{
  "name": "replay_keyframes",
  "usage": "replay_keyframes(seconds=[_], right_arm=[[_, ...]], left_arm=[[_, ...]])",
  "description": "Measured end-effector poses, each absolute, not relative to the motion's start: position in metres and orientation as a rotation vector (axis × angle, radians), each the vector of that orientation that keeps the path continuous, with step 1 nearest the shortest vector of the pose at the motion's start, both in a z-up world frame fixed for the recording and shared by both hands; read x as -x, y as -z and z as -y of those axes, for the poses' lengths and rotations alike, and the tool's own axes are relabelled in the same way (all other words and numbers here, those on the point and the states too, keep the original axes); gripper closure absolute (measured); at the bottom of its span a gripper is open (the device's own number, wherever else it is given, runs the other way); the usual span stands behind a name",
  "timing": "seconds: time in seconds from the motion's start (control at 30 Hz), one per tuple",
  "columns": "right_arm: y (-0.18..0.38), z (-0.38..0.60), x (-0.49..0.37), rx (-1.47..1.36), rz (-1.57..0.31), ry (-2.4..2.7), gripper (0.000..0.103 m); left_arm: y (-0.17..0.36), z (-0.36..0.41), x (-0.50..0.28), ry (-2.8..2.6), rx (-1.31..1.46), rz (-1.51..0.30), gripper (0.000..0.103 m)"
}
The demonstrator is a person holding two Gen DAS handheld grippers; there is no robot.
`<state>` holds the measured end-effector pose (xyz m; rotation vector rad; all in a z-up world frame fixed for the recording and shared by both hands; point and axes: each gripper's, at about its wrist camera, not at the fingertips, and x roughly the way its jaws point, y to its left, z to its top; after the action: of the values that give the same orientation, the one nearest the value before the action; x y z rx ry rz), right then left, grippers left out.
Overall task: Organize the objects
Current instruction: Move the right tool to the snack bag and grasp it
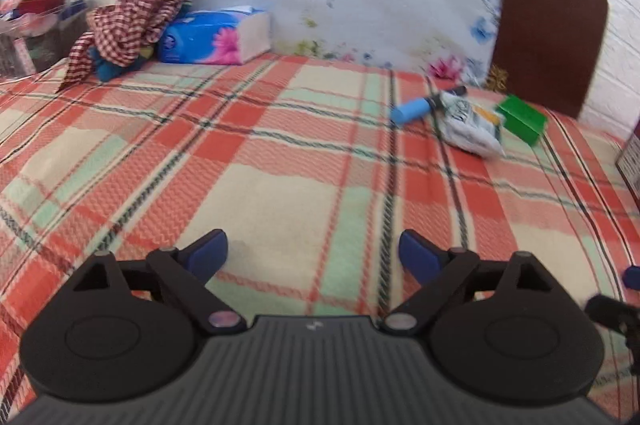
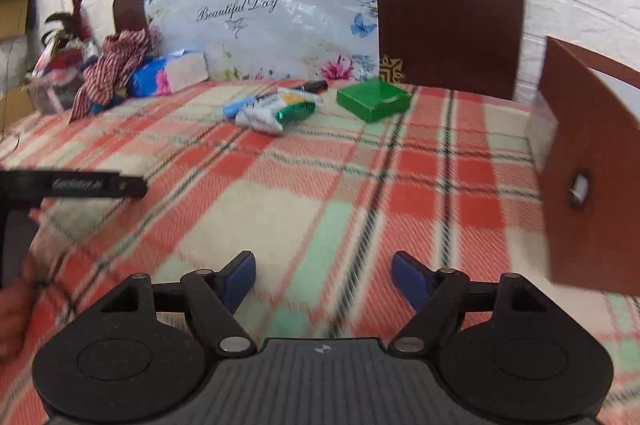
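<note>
Left wrist view has the left gripper (image 1: 313, 252) at the bottom middle of the frame, blue pads spread wide with nothing between them, just hanging over the plaid blanket (image 1: 280, 193). Right wrist view is the same deal: right gripper (image 2: 324, 275) at bottom center, jaws apart, empty, only blanket showing in the gap.

The stuff to sort sits toward the headboard (image 2: 448, 5). In the right wrist view, upper middle, there's a green box (image 2: 374, 99) lying flat on the blanket. Just left of it is a crinkly snack packet (image 2: 280, 109), with a light blue tube (image 2: 236, 108) touching its left side and a dark marker-looking thing (image 2: 314, 86) poking out behind it. Can't tell exactly what that last one is, it's blurry.

Upper left of the same view: a blue tissue pack (image 2: 168, 73) with a pink flower print, and a red checked cloth (image 2: 116, 65) bunched up against it on the left. Both are well apart from the packet pile.

A flowery pillow (image 2: 260, 25) leans on the headboard behind everything. On the right edge there's a brown board (image 2: 592, 165) with a small hole in it, standing upright.
</note>
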<state>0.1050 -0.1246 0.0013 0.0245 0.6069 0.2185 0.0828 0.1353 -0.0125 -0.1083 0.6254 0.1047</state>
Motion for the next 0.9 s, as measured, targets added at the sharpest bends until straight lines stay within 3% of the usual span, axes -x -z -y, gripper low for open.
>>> replay_keyframes(seconds=[0.3, 0.43, 0.63, 0.67, 0.73, 0.8, 0.9], right_arm=[[-0.015, 0.085, -0.174, -0.064, -0.545, -0.204, 0.026], [-0.02, 0.068, -0.208, -0.101, -0.522, -0.186, 0.016], [-0.003, 0.047, -0.252, -0.089, -0.603, -0.132, 0.015], [-0.003, 0.041, -0.251, -0.044, -0.601, -0.143, 0.02], [-0.005, 0.033, -0.245, 0.02, -0.586, -0.176, 0.044], [-0.005, 0.028, -0.238, 0.067, -0.57, -0.195, 0.059], [-0.005, 0.029, -0.23, 0.082, -0.563, -0.195, 0.061]], left_arm=[[0.012, -0.13, -0.08, -0.048, 0.098, -0.602, 0.007], [0.013, -0.133, -0.08, -0.039, 0.124, -0.593, 0.007], [0.013, -0.135, -0.08, -0.032, 0.142, -0.585, 0.007], [0.013, -0.135, -0.08, -0.032, 0.144, -0.584, 0.007], [0.013, -0.136, -0.08, -0.031, 0.148, -0.583, 0.007], [0.013, -0.136, -0.08, -0.03, 0.151, -0.582, 0.007], [0.012, -0.136, -0.08, -0.03, 0.151, -0.582, 0.007]])
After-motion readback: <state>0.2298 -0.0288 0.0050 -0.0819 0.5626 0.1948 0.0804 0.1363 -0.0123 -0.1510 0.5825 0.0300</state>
